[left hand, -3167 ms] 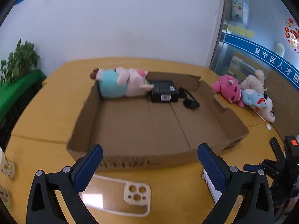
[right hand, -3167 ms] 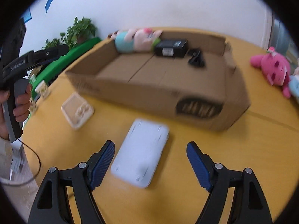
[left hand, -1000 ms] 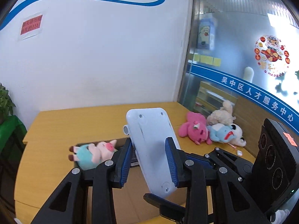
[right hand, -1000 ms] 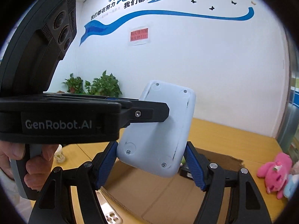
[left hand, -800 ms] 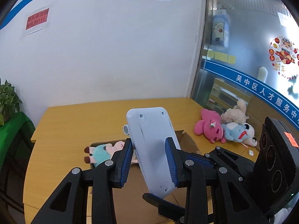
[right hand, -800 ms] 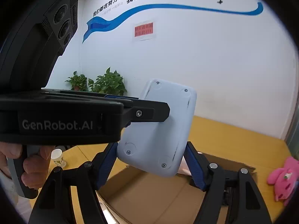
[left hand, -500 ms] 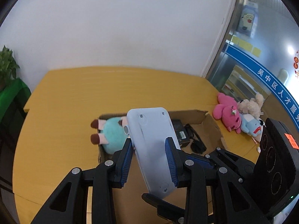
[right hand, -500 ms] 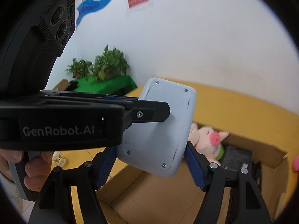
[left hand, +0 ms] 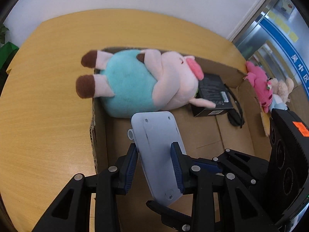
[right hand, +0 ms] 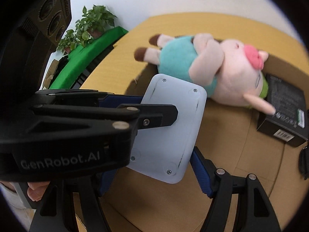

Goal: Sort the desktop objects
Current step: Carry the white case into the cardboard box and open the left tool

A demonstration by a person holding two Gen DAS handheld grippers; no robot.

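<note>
A flat white plastic device [left hand: 158, 154] with screw holes is held above the open cardboard box [left hand: 98, 135]. My left gripper [left hand: 154, 158] is shut on its long sides. My right gripper [right hand: 152, 166] is shut on the same device [right hand: 170, 127] across its lower end, and the left gripper's black body crosses the right wrist view on the left. Inside the box, just beyond the device, lies a pink pig plush in a teal shirt [left hand: 139, 81], also in the right wrist view [right hand: 208, 67].
A black boxed item [left hand: 212, 94] and a black cable [left hand: 235, 114] lie in the box right of the pig. Pink and beige plush toys [left hand: 264, 85] sit on the wooden table [left hand: 42, 96] beyond the box's right wall. Green plants [right hand: 90, 25] stand left.
Both grippers, holding the white device together, have tipped down and moved closer over the box; the pig plush and box floor now fill the views instead of the wall.
</note>
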